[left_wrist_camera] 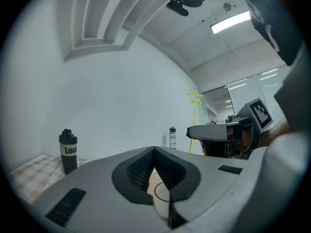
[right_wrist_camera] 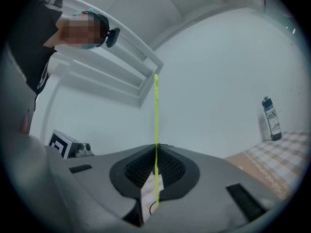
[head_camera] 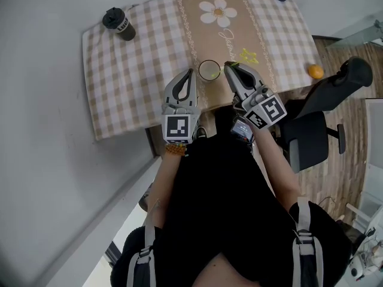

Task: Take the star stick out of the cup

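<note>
Right gripper view shows the right gripper (right_wrist_camera: 155,149) clamped on the star stick (right_wrist_camera: 156,110), whose lower end appears at the cup (head_camera: 209,70) rim: lift likely unfinished. The left gripper (head_camera: 191,72) is closed, empty, beside the cup.

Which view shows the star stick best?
The left gripper view: the star stick stands side-on with its star clear. The right gripper view shows only the shaft pinched in the right tongs; the head view shows little beyond the star.

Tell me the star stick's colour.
Star stick: neon yellow-green, clearest in the right gripper view.
</note>
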### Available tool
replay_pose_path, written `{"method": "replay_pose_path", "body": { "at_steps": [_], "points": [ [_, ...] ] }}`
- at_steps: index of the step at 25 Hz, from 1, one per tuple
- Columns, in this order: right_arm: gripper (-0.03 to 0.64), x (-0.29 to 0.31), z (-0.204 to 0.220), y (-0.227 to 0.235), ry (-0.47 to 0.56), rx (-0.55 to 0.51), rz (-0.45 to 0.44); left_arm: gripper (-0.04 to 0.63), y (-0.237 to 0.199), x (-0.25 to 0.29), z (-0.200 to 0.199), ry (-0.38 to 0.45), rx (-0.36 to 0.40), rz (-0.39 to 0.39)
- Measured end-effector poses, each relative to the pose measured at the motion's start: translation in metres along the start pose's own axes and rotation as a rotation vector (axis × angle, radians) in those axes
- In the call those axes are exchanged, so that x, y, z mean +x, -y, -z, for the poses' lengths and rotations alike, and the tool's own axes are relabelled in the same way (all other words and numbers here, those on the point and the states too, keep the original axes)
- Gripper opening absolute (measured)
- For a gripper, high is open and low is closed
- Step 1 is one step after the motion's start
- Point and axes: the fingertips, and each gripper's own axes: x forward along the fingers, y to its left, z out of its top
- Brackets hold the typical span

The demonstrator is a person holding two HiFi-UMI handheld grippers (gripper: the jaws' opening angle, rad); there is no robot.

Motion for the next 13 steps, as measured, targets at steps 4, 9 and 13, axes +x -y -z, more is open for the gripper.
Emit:
{"method": "replay_pose_path", "body": {
  "at_steps": [4, 9, 13],
  "points": [
    [0.011, 0.0006, 0.0002, 0.0, 0.0, 0.001, 0.003, 0.0, 0.0003, -0.0005, -0.0002, -0.001, 0.001, 0.004],
    [0.011, 0.0025, -0.0008, 0.0019, 0.002, 0.002, 0.004, 0.0, -0.0026, -0.0001, 0.0002, -0.004, 0.004, 0.001],
    [0.011, 0.0038, 0.0005, 0.0055, 0.0, 0.001, 0.007, 0.0, -0.0052, 0.0015, 0.0008, -0.008, -0.008, -0.002]
  ]
}}
